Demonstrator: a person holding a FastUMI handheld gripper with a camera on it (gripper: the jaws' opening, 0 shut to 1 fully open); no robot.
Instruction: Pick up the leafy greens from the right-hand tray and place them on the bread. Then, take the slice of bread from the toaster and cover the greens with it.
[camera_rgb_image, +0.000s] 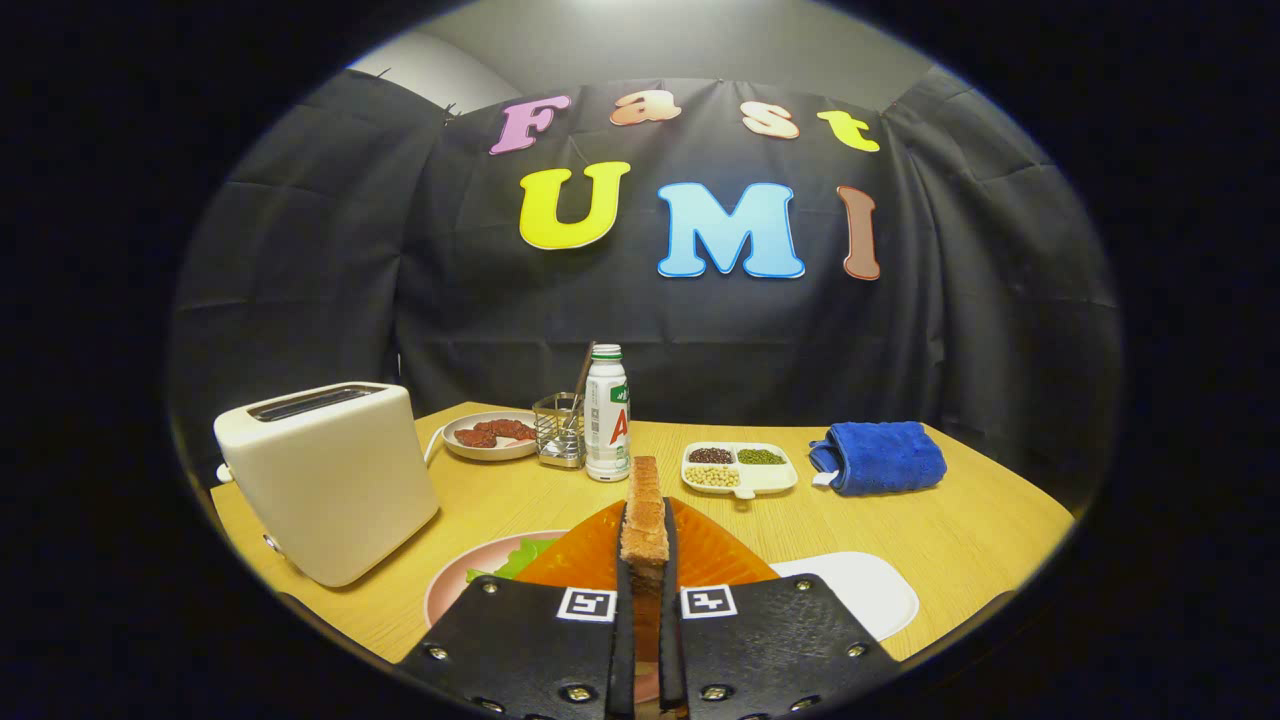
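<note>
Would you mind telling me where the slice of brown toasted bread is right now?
In the gripper view, the slice of brown toasted bread stands on edge, clamped between the gripper fingers, above the pink plate with green lettuce, right of the cream toaster.

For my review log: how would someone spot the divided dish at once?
Start at the blue folded cloth at the table's far side. Just beside it, toward the white bottle, sits the divided dish. Only it holds three separate piles of small beans.

Bread slice (644, 510) upright on edge, above leafy greens (525, 557).
</note>
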